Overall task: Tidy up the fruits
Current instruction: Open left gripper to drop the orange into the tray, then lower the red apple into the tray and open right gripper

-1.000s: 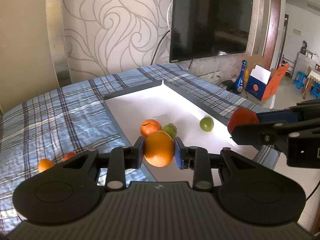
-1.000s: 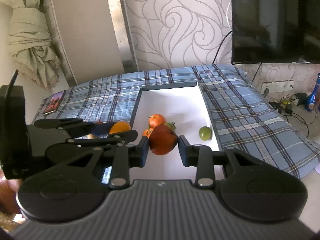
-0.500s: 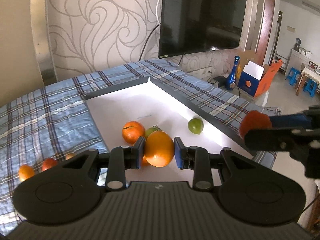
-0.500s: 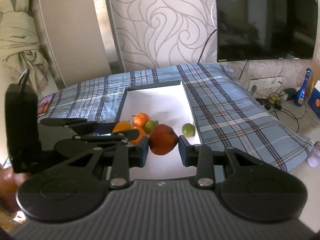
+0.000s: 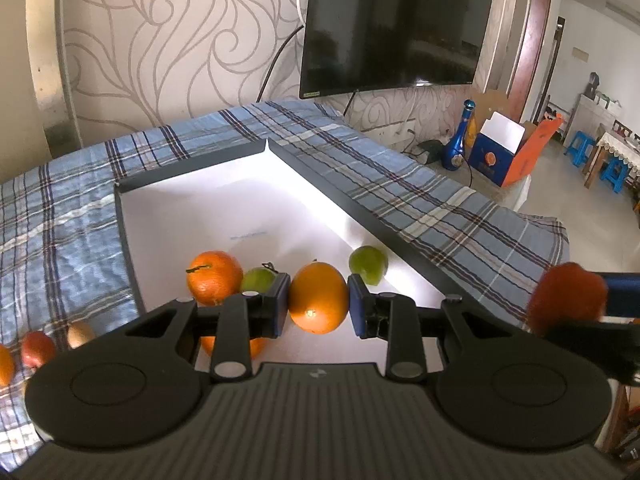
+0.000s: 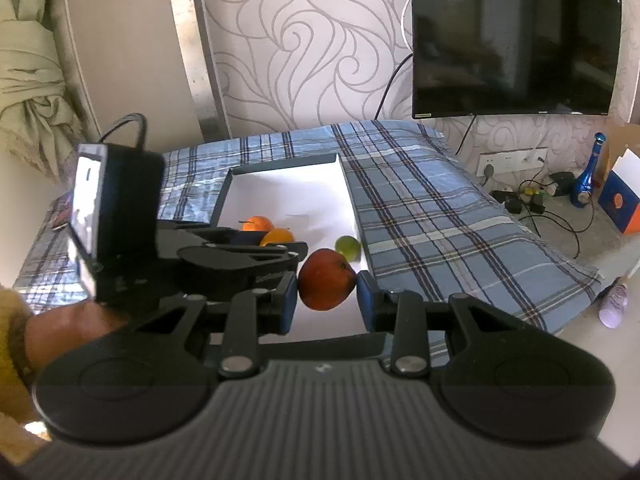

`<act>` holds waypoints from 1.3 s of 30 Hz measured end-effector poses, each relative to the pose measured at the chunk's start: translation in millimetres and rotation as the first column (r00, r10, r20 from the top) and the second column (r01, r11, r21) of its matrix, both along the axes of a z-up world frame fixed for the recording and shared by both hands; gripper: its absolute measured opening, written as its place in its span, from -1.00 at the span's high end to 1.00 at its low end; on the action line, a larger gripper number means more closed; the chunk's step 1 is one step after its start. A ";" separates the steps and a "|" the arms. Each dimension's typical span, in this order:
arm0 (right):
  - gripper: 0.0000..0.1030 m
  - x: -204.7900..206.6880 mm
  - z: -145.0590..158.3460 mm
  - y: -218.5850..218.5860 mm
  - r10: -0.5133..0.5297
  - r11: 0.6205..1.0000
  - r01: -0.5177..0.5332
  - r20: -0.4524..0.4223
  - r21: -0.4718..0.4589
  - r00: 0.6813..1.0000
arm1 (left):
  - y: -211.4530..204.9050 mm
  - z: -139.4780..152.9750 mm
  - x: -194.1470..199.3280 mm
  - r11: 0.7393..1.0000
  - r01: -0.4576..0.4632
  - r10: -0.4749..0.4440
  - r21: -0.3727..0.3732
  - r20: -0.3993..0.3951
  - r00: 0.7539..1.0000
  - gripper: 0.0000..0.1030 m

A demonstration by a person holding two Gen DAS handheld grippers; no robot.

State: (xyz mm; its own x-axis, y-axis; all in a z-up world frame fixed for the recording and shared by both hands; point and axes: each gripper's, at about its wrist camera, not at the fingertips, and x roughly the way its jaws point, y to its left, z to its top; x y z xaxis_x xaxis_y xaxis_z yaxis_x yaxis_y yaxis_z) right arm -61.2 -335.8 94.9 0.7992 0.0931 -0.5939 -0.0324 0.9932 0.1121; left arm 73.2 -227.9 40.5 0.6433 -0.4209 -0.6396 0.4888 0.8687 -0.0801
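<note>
Blue plaid cloth (image 5: 420, 200) is seen spread over the surface beneath a swirl-patterned wall and a dark wall-mounted television (image 5: 392, 24). On it is laid a shallow white tray with a dark rim (image 5: 328, 184), in which a stemmed orange mandarin (image 5: 215, 278), a green round fruit partly hidden behind the fingers (image 5: 258, 280), a second green fruit near the right rim (image 5: 368, 265) and another orange fruit (image 5: 232, 346), mostly covered by the gripper, are gathered at the near end.

A smooth round orange (image 5: 319, 298) is clamped between the blue pads of the left gripper (image 5: 319, 304), held above the tray's near end. A reddish-orange apple-like fruit (image 6: 327, 280) is gripped in the right gripper (image 6: 327, 298), just over the tray's near right edge.

Only in the left wrist view are three small fruits (image 5: 38, 350) shown lying on the cloth left of the tray, along with blue stools (image 5: 580, 150) in a far room. Only in the right wrist view are a knotted curtain (image 6: 32, 92), a hand with a yellow sleeve (image 6: 60, 336), the left gripper's lit screen (image 6: 86, 196) and a lilac bottle (image 6: 614, 306) on the floor revealed.
</note>
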 end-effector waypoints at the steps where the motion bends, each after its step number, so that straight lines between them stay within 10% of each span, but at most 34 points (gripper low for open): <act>1: 0.31 -0.5 0.0 -0.6 -0.002 1.000 0.002 -0.001 -0.002 1.000 | -1.8 -2.0 1.8 1.000 0.000 0.000 0.000 -0.006 1.000 0.31; 25: 0.31 14.2 0.7 -8.0 0.105 0.994 -0.105 -0.007 -0.011 0.994 | 9.4 17.0 -5.3 0.991 -0.126 0.127 -0.043 0.025 0.992 0.01; 39: 0.31 99.5 -20.4 23.8 0.244 0.970 -0.244 -0.037 -0.006 0.969 | 102.4 53.5 -88.1 0.930 -0.366 0.366 -0.029 0.135 0.921 0.01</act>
State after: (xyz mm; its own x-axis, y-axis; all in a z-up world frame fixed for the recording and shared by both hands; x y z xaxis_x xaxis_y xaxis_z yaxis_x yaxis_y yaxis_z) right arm 38.3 -312.0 74.5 0.7314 0.2762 -0.6236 -0.2702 0.9569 0.1069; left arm -14.9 -125.6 94.0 0.8331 -0.1413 -0.5347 0.1430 0.9890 -0.0386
